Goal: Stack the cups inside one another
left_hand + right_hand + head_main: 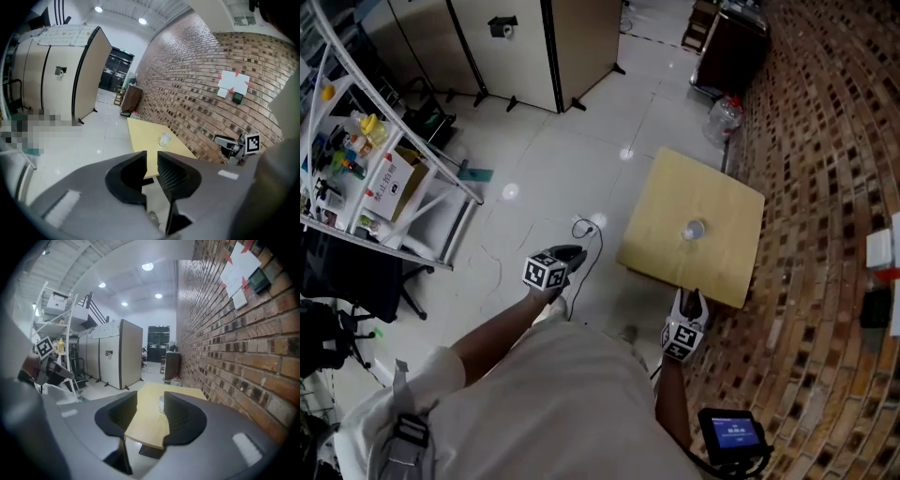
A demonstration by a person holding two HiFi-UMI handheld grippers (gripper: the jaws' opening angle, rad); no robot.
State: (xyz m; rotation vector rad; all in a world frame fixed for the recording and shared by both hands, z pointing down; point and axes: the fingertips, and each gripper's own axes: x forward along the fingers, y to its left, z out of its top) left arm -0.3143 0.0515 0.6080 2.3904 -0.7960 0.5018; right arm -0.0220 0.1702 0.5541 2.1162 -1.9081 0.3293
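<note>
- A person stood on a pale floor, just short of a square yellow counter (pixel 666 202) beside a brick wall, right of centre in the head view.
- One small pale cup (pixel 694 230) stood alone near the middle of the counter. It could not be told whether it was a single cup or several already nested.
- The cup stood upright, its long axis vertical and its mouth facing up.
- The left tool (pixel 570 254), at lower centre, held its jaws a narrow gap apart with nothing between them. It was well apart from the counter.
- The right tool (pixel 689 302), by the counter's near edge, had its jaws spread wider and was also empty.
- Likely risk: the light cup could tip or skid if one jaw struck it first on the way in.
- The left tool's narrow gap looked too tight to pass round the cup unless widened.
</note>
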